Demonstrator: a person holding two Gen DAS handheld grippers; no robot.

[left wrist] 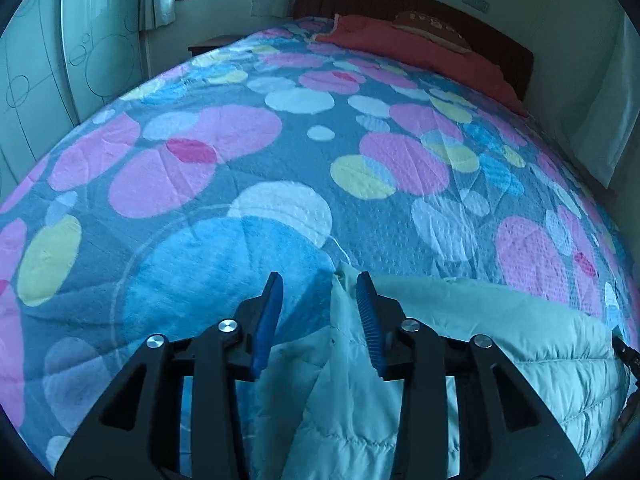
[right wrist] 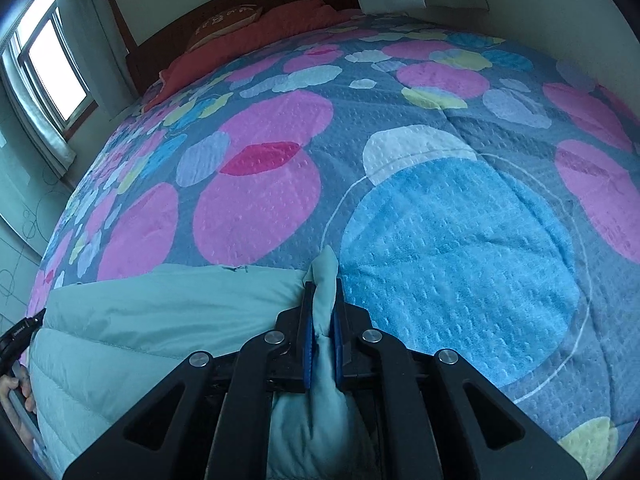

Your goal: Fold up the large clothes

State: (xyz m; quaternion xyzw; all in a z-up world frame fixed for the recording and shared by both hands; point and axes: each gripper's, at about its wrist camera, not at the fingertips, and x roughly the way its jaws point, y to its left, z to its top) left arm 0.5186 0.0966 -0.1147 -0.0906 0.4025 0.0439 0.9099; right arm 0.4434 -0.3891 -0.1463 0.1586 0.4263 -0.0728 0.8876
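Note:
A pale teal quilted jacket [left wrist: 500,344] lies on the near part of the bed, spread flat to the right in the left wrist view. My left gripper [left wrist: 319,278] is open; a raised corner of the jacket [left wrist: 344,320] stands between its blue pads [left wrist: 270,312], leaning against the right one without being pinched. In the right wrist view the jacket [right wrist: 140,320] stretches to the left. My right gripper [right wrist: 324,284] is shut on a bunched fold of it, which pokes up past the fingertips. The left gripper's tip [right wrist: 18,334] and a hand [right wrist: 16,394] show at that view's left edge.
The bed is covered by a blue blanket [left wrist: 280,152] printed with pink, yellow and white circles. A red quilt [left wrist: 400,44] and a pillow [left wrist: 432,26] lie by the dark headboard [left wrist: 440,4]. A window [right wrist: 52,60] and a wardrobe [left wrist: 48,52] stand beyond the bed's side.

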